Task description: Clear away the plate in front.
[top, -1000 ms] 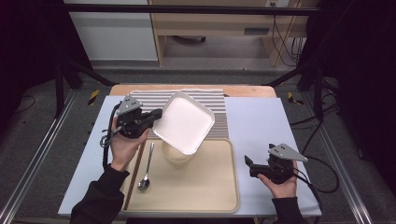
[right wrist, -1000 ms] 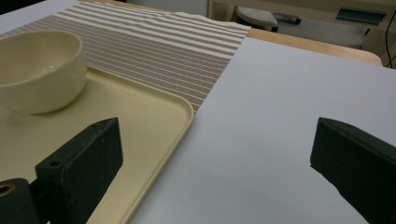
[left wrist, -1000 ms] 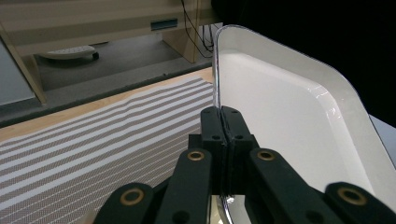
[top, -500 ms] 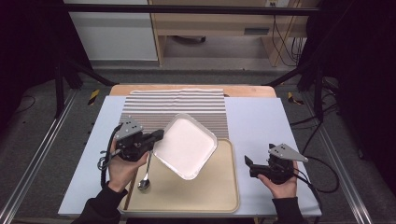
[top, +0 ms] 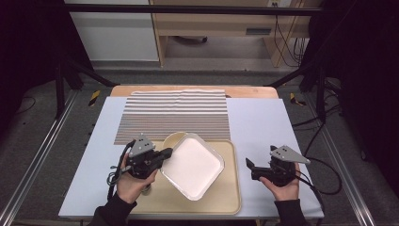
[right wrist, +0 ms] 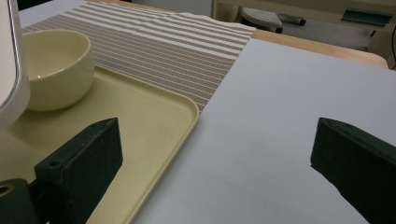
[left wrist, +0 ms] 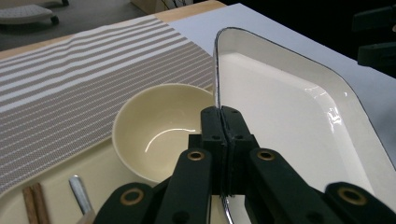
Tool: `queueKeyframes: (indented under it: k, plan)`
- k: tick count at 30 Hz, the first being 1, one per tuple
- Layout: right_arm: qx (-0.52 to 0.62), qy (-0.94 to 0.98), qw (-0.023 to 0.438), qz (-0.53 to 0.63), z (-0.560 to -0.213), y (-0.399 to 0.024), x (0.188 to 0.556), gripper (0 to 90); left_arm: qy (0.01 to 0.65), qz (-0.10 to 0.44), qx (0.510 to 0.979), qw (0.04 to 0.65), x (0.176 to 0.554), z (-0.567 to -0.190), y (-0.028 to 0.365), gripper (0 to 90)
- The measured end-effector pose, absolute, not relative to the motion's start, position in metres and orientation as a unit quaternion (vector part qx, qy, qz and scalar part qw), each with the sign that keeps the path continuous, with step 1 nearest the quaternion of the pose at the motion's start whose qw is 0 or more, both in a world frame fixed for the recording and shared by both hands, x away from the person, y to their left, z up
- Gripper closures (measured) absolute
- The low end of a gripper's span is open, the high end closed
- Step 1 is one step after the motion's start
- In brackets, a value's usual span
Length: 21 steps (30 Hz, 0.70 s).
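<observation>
My left gripper (top: 165, 153) (left wrist: 223, 122) is shut on the rim of a white square dish (top: 193, 165) (left wrist: 289, 107), which hangs tilted over the beige tray (top: 226, 202). A cream bowl (top: 171, 139) (left wrist: 156, 128) (right wrist: 53, 65) stands on the tray's far left part, partly hidden by the dish. My right gripper (top: 249, 167) (right wrist: 215, 154) stands open over the grey mat to the right of the tray, nothing between its jaws.
A striped cloth (top: 174, 115) (right wrist: 177, 37) lies beyond the tray on the grey mat (top: 263, 122). A spoon (left wrist: 81, 198) and wooden chopsticks (left wrist: 32, 203) lie at the tray's left side. The table's front edge is close to both hands.
My left gripper has carried the dish toward me and to the right, from over the striped cloth down to the tray. The bowl is now uncovered. The right gripper has stayed still.
</observation>
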State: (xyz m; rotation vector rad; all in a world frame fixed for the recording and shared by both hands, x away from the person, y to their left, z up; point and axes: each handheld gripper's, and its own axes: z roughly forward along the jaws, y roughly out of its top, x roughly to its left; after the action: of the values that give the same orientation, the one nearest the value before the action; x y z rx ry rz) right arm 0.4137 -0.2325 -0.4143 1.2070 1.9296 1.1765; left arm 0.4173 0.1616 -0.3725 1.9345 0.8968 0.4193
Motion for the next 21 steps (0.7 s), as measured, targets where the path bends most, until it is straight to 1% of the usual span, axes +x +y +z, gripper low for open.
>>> queueKeyframes:
  k: [12,21]
  plan:
    - [0.452,0.722,0.283,0.44,-0.414,-0.233,0.413,2.5,0.347,0.158,0.812,0.441,0.414,-0.396,0.135,88.9]
    - [0.449,0.725,0.285,0.438,-0.415,-0.232,0.414,2.4,0.347,0.15,0.82,0.43,0.419,-0.41,0.122,88.9]
